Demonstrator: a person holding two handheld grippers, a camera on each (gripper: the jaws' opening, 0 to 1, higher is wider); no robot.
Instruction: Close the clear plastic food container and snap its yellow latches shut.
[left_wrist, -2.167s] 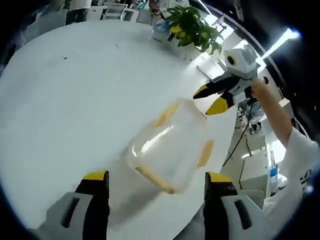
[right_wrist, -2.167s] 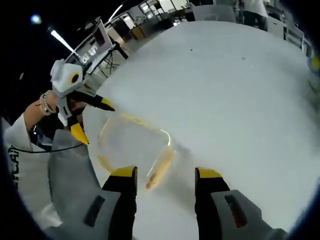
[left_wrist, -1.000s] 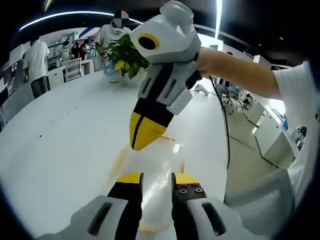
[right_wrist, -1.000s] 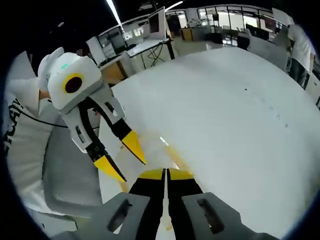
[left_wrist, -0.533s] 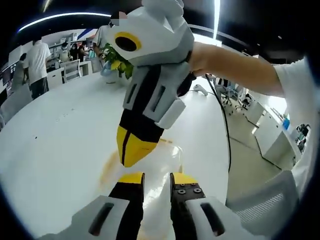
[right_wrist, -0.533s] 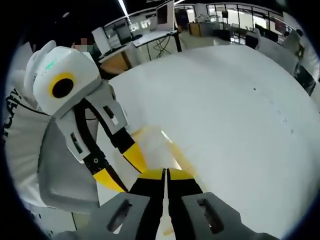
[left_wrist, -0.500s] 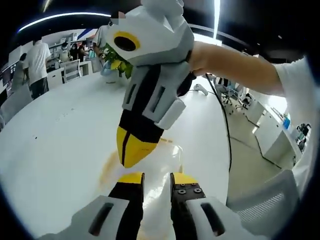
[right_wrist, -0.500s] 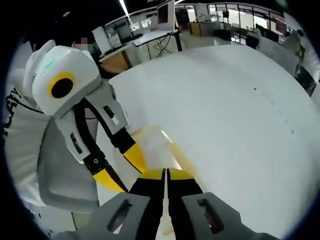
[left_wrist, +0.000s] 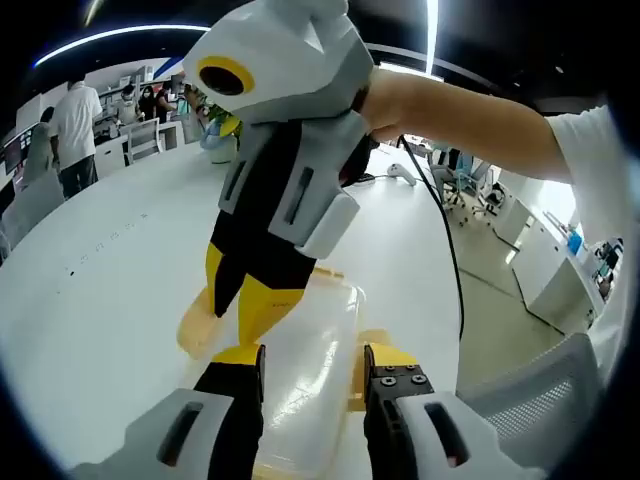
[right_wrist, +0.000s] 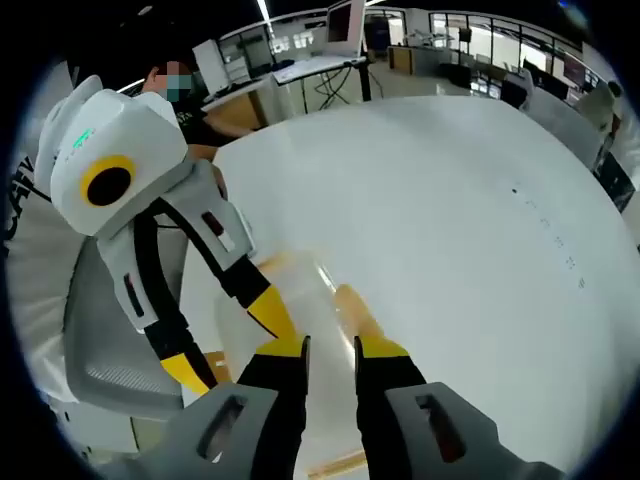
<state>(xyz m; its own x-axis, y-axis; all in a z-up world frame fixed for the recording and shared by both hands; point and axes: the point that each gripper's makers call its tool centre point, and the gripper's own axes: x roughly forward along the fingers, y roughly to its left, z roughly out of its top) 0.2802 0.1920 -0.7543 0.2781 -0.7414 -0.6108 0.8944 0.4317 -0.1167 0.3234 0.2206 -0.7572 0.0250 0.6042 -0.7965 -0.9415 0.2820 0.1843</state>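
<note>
Left gripper view: the left gripper (left_wrist: 308, 360) hung released over the clear container (left_wrist: 300, 370) on the white table (left_wrist: 90, 290), a yellow latch (left_wrist: 365, 350) by its right jaw; the right gripper (left_wrist: 240, 300) reached down onto the lid.

Right gripper view: the right gripper (right_wrist: 330, 345) stood slightly parted above a latch (right_wrist: 350, 305), the left gripper (right_wrist: 225, 335) beside it.

Both hand-held grippers crowded over the container (left_wrist: 300, 370): the right hand-held gripper (left_wrist: 240, 300) hung right in front of the left hand-held gripper (left_wrist: 312, 352), blocking its way forward. The left one also stood close beside the right hand-held gripper (right_wrist: 331, 345) on the container's near side. The counter (right_wrist: 470, 230) lay bare and wide beyond. A plant (left_wrist: 222, 125) stood at its far edge.
</note>
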